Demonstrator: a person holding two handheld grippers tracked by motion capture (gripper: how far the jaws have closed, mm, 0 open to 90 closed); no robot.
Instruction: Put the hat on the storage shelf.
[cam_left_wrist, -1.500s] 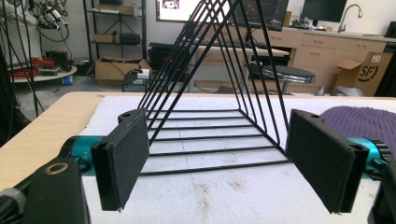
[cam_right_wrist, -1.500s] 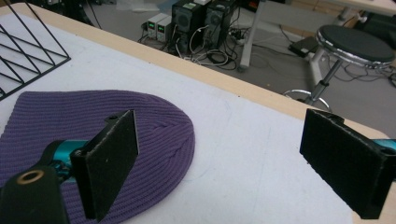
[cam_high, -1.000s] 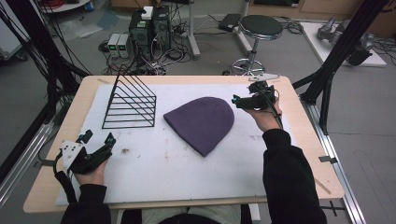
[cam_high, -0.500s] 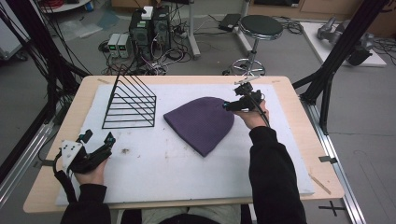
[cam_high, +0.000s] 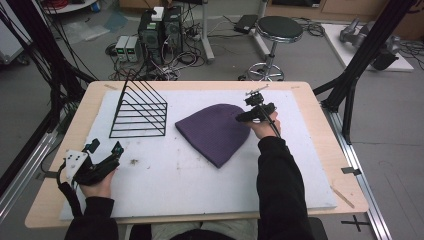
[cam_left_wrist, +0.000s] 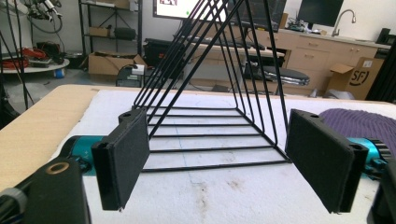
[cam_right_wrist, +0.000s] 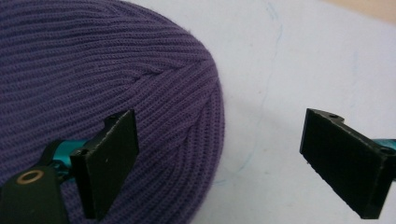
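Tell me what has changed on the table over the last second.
The right tongs moved in from the table's right side to the crown edge of the purple beanie, jaws open astride its rim, nothing gripped. The left tongs, open, the beanie and the black wire rack stayed put.

Your left gripper (cam_high: 105, 152) rests low near you, jaws wide apart; your right gripper (cam_high: 248, 116), arm extended forward, also gapes wide.

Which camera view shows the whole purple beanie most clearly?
The high view: the purple beanie lies whole and flat on the white mat, beside the right gripper. The right gripper view shows its rounded crown and knit ribs close up. The left gripper view shows a sliver of it at the right edge.
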